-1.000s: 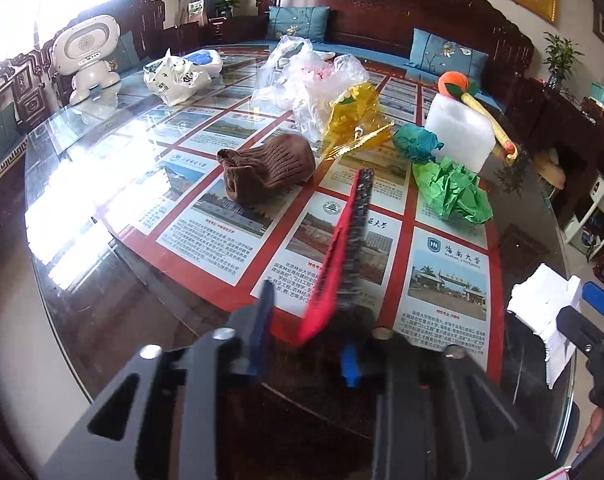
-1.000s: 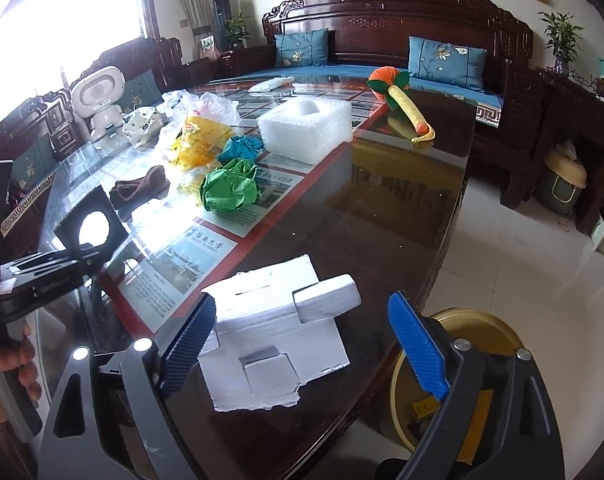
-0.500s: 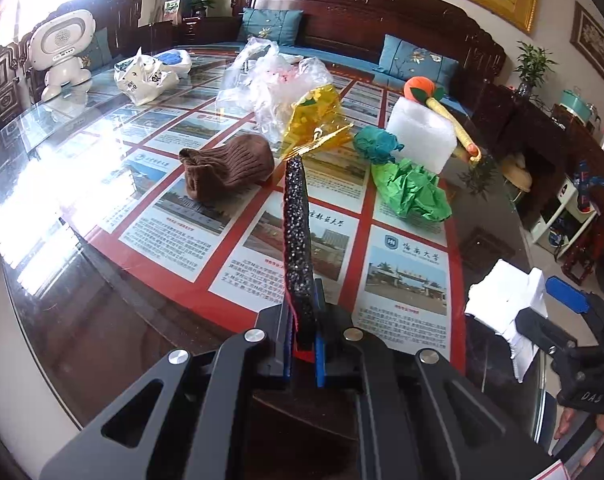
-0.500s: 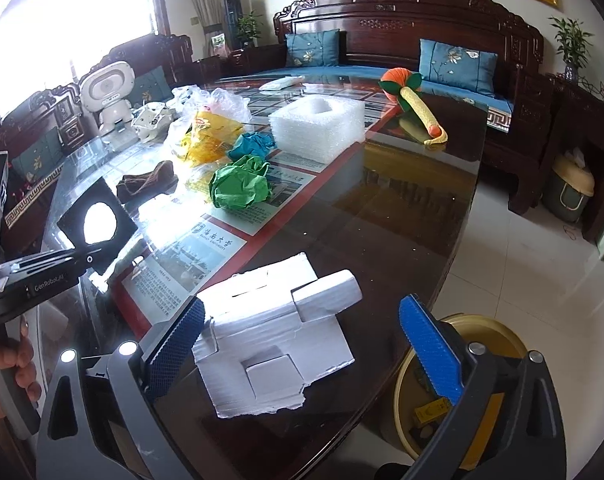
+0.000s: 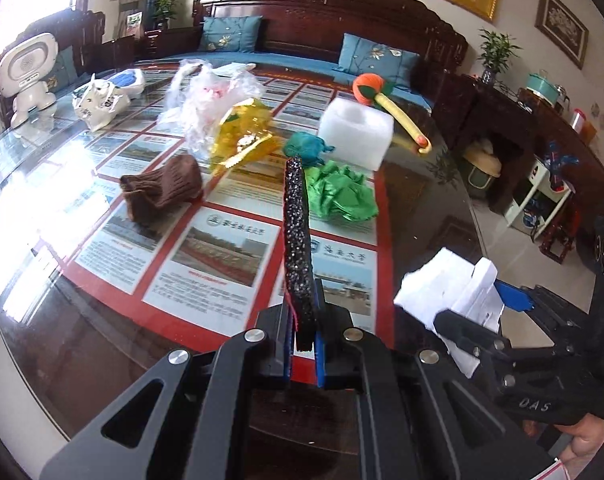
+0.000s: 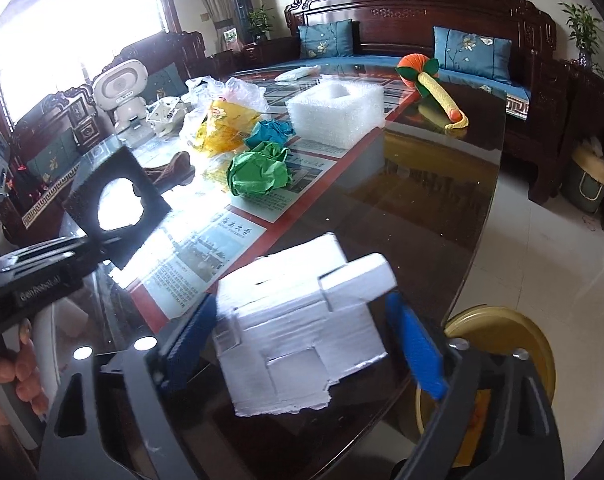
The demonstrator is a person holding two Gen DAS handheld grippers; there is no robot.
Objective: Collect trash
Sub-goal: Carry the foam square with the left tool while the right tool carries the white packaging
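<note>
The white foam block sits at the glass table's rim, at 6 o'clock in the right wrist view, with open floor and a yellow bin beyond. The right gripper straddles it, jaws apart, closer than before. The left gripper stays clamped on a black foam square, raised above the table.

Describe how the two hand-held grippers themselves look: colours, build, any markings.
Both are matte black frames with triangular cut-outs and silver pivot bolts. The left hand-held gripper and right hand-held gripper carry blue ribbed finger pads. White lettering marks each body; it reads roughly "DAS" on the right one. Bare fingers hold both handles; no sleeves or cables show.
</note>
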